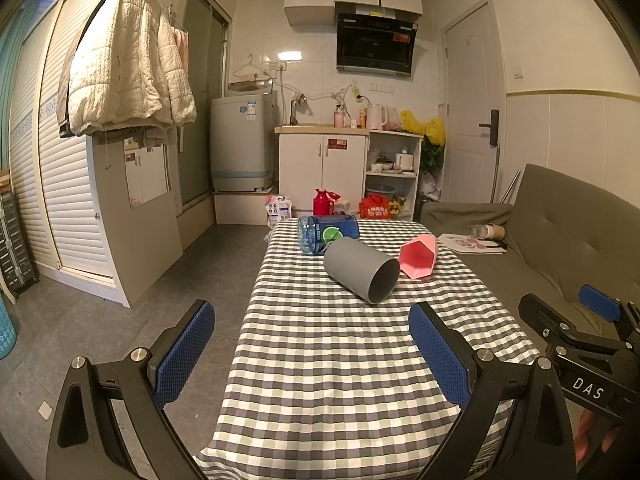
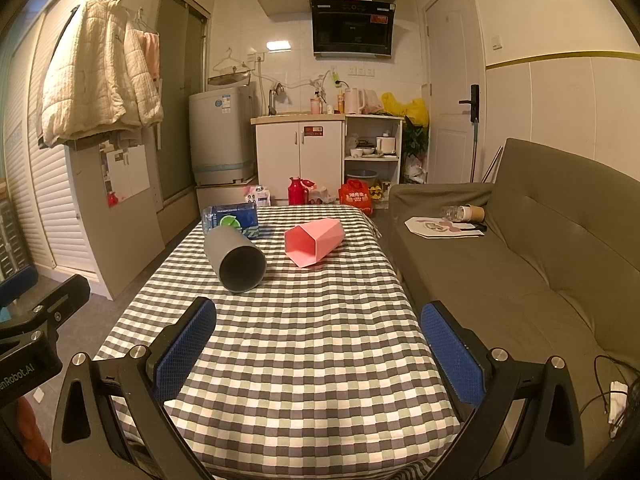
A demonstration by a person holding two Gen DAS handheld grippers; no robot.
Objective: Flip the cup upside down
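Observation:
A grey round cup [image 1: 362,270] lies on its side on the checked tablecloth [image 1: 340,360], its open mouth facing me; it also shows in the right wrist view [image 2: 236,258]. A pink hexagonal cup [image 1: 418,256] lies on its side to its right, and shows in the right wrist view [image 2: 314,242] too. My left gripper [image 1: 312,344] is open and empty, well short of the grey cup. My right gripper [image 2: 318,346] is open and empty over the near part of the table, and shows at the right edge of the left wrist view [image 1: 576,320].
A blue-labelled water bottle [image 1: 328,234] lies on its side behind the grey cup. An olive sofa [image 2: 520,248] with papers and a paper cup stands right of the table. Floor [image 1: 120,320] lies left. Kitchen cabinets [image 1: 322,166] and a washing machine stand at the back.

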